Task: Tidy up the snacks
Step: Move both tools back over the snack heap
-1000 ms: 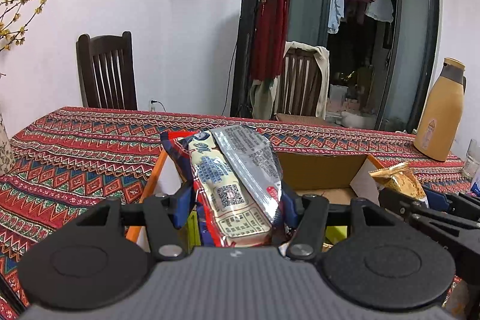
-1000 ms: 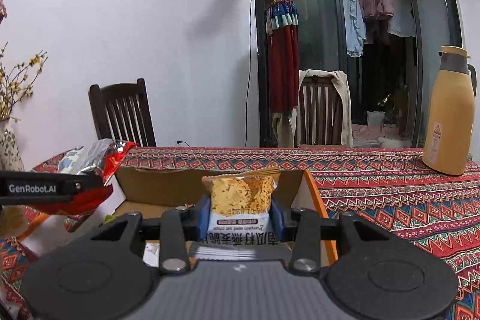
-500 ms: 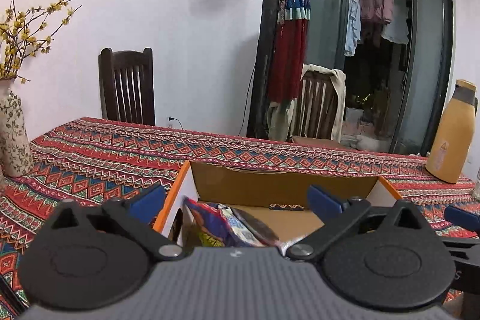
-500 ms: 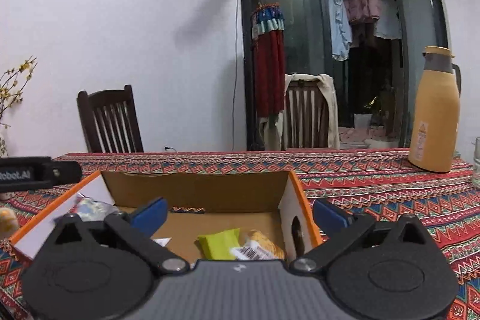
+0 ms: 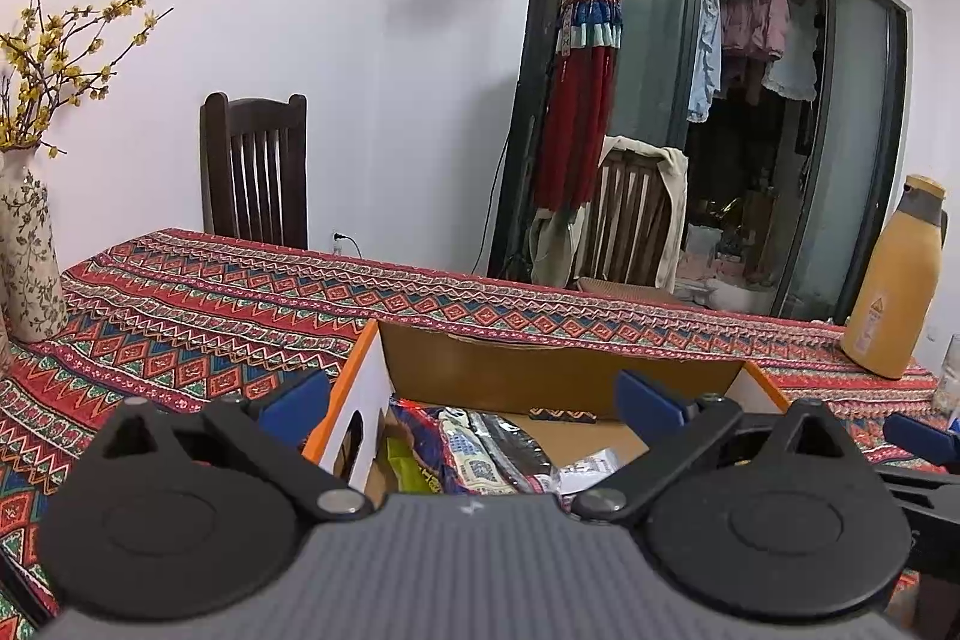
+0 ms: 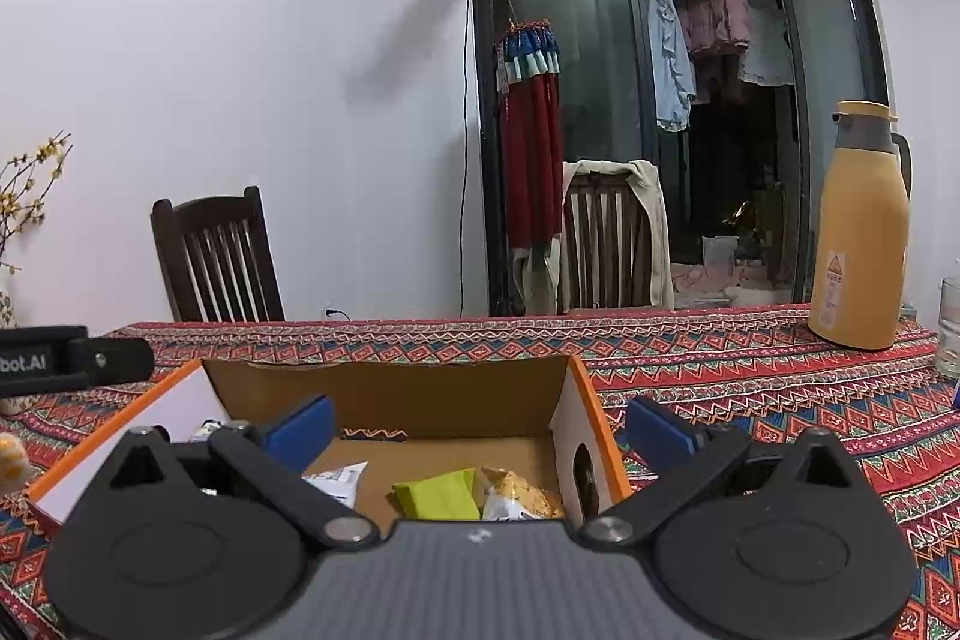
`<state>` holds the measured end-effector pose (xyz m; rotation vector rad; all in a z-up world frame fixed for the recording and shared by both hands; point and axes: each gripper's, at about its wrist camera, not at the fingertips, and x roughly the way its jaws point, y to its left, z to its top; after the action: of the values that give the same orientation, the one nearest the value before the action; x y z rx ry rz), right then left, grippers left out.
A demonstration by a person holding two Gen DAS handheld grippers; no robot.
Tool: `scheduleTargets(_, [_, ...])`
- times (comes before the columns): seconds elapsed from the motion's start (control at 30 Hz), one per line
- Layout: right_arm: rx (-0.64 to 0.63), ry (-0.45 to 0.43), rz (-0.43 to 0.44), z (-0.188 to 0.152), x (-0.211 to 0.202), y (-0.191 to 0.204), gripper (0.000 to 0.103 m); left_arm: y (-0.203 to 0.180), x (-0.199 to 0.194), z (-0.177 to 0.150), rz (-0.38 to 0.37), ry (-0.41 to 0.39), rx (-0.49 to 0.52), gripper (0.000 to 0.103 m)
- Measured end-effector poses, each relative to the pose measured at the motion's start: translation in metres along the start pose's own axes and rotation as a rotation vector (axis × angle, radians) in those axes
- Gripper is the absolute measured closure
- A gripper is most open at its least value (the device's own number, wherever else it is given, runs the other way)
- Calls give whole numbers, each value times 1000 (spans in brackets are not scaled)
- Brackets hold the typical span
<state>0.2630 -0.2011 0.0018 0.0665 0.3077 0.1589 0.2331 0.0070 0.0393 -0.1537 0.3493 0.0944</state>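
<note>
A yellow thermos point(image 6: 858, 232) and a flowered vase point(image 5: 27, 256) stand on the patterned tablecloth point(image 5: 210, 304)

Both wrist cameras low, facing forward, close over shared cardboard box point(image 5: 558, 376)

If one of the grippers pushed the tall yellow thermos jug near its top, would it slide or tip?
The yellow thermos jug stands upright, tall over a fairly narrow base, so a high push would probably tip it rather than slide it. The patterned tablecloth beneath likely adds grip, favouring tipping. How full it is cannot be seen, so its weight is unknown.
</note>
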Motion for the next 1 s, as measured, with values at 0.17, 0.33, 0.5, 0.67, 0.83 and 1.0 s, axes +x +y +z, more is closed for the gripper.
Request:
scheduleTargets(0.17, [15, -33, -13, 5, -16, -2, 0, -4, -22, 7, -21, -29, -3, 0])
scheduleTargets(0.33, [11, -103, -15, 15, -52, -2, 0, -5, -48, 18, -41, -52, 13, 0])
scheduleTargets(0.5, [-23, -132, 4, 13, -89, 1, 0, 2, -75, 14, -64, -66, 30, 0])
scheduleTargets(0.67, [-34, -124, 15, -2, -119, 8, 0, 15, -95, -2, -63, -45, 63, 0])
scheduleTargets(0.83, [-47, -80, 10, -21, -138, 12, 0, 27, -96, -29, -50, 45, 101, 0])
scheduleTargets(1.0, [-60, -4, 2, -45, -149, 14, 0, 46, -100, -57, -32, 107, 116, 0])
